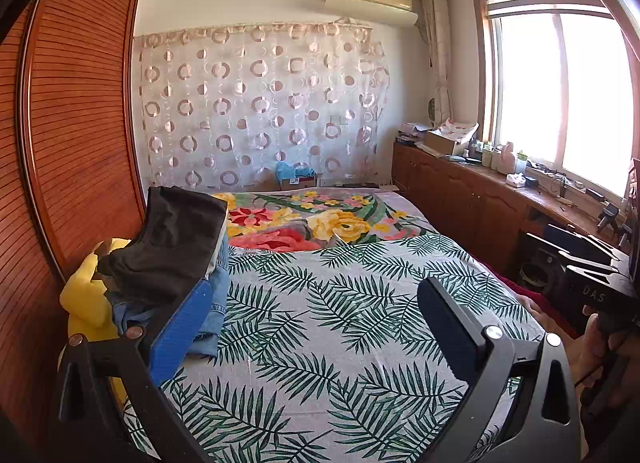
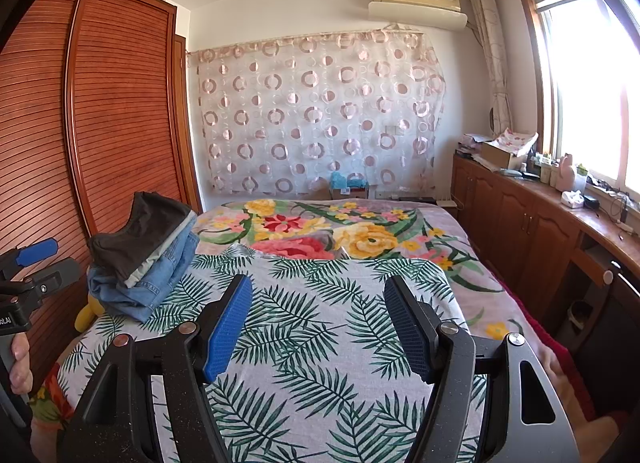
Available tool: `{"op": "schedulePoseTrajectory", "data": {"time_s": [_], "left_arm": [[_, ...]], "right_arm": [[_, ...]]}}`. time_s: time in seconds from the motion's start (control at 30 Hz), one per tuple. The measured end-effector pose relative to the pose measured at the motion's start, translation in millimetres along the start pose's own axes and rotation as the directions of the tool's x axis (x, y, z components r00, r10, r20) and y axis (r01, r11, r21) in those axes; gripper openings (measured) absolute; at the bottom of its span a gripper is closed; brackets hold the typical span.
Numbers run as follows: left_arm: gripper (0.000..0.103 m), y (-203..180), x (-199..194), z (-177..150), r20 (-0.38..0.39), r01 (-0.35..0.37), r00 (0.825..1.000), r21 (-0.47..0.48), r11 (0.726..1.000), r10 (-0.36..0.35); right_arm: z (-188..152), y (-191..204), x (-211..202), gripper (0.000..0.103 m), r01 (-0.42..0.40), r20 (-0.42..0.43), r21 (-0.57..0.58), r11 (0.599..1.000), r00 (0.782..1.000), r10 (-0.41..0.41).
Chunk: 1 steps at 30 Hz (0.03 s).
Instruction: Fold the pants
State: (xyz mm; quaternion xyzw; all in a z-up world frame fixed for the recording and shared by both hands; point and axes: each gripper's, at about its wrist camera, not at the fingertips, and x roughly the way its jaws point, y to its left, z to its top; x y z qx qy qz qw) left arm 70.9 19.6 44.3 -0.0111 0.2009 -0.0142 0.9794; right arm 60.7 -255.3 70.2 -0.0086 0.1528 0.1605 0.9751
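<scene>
Surveying the bed (image 2: 320, 343), I find its leaf-print sheet bare ahead of both tools. My left gripper (image 1: 316, 319) and right gripper (image 2: 320, 323) hover over it, fingers spread wide, holding nothing. Folded pants (image 2: 148, 259) sit stacked at centre left of the right view, dark pair atop denim, long axis running toward the far wall. A yellow item (image 1: 86, 299) lies beneath. The wardrobe (image 2: 120, 103) crowds the left edge.

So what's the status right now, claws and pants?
Left claw open, empty. Right claw open, empty. Pants stack folded at bed's left edge, untouched. Leaf-print sheet ahead, nothing in the way.
</scene>
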Motion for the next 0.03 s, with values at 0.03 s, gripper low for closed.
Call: {"op": "schedulePoseTrajectory", "data": {"time_s": [0.03], "left_arm": [[0.103, -0.4, 0.5, 0.9, 0.0, 0.001, 1.0, 0.001, 1.0, -0.001]], "right_arm": [[-0.2, 0.3, 0.2, 0.071, -0.001, 0.0, 0.0, 1.0, 1.0, 0.001]]}}
